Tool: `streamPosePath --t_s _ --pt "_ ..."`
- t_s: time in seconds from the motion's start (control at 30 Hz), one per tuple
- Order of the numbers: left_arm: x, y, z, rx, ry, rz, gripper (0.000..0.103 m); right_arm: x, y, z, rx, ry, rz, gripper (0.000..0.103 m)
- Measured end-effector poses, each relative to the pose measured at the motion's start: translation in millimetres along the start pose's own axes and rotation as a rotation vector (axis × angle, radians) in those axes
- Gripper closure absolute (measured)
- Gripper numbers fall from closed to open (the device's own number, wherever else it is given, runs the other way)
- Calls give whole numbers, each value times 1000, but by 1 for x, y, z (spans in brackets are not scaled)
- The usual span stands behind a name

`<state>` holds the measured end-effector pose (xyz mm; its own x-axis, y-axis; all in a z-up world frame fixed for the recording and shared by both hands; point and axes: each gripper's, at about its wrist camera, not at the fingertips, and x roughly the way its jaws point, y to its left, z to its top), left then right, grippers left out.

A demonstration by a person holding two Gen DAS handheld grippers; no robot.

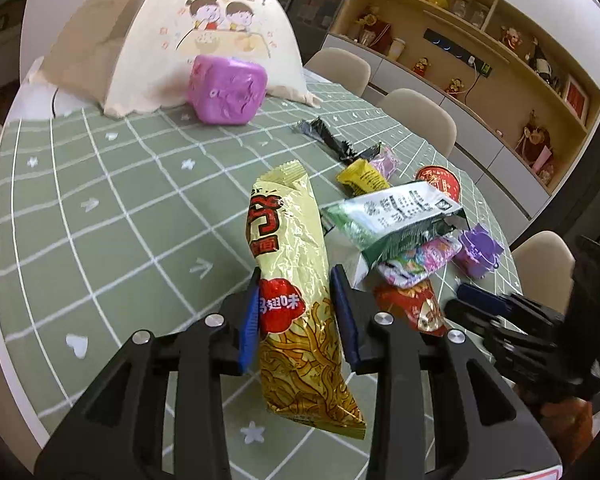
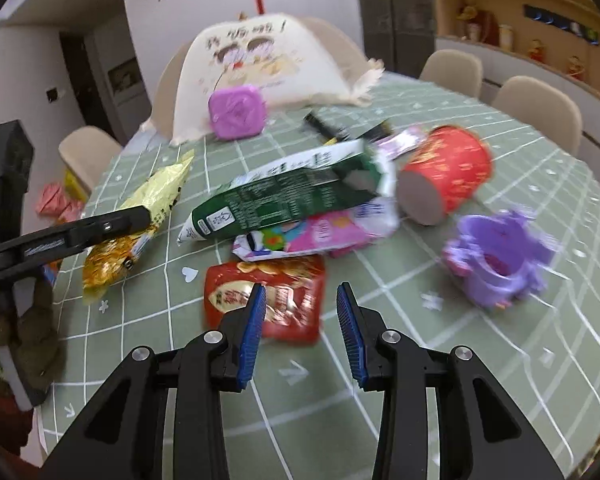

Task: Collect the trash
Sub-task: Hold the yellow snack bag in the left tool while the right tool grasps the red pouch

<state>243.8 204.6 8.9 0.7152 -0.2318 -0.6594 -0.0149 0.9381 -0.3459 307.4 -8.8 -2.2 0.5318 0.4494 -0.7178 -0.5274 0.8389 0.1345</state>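
Note:
My left gripper (image 1: 296, 280) holds a yellow noodle-snack wrapper (image 1: 296, 264) between its blue pads, lifted a little above the green checked table (image 1: 100, 208); the wrapper also shows in the right wrist view (image 2: 140, 216). My right gripper (image 2: 302, 292) is open and empty, just above a red snack packet (image 2: 268, 300). Beyond it lie a green and white bag (image 2: 276, 196), a pink wrapper (image 2: 332, 232), a tipped red paper cup (image 2: 448, 176) and a purple cup-shaped toy (image 2: 496, 256).
A purple box (image 1: 228, 88) and a cream cloth bag (image 1: 204, 40) stand at the table's far side. Black and yellow wrappers (image 1: 360, 176) lie behind the pile. Beige chairs (image 1: 420, 120) ring the table; shelves line the right wall.

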Motion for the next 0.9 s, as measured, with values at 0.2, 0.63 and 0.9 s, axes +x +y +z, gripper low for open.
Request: streamPosePath --t_s 0.2,0.63,0.9 --pt "-7 3 -11 -6 17 -37 70 20 5 5 17 67 10 67" --pt "-7 19 -12 -75 18 -41 69 22 18 15 6 105 18 41" --pt "-14 31 -10 -98 10 -39 68 24 59 10 -204 75 -7 41"
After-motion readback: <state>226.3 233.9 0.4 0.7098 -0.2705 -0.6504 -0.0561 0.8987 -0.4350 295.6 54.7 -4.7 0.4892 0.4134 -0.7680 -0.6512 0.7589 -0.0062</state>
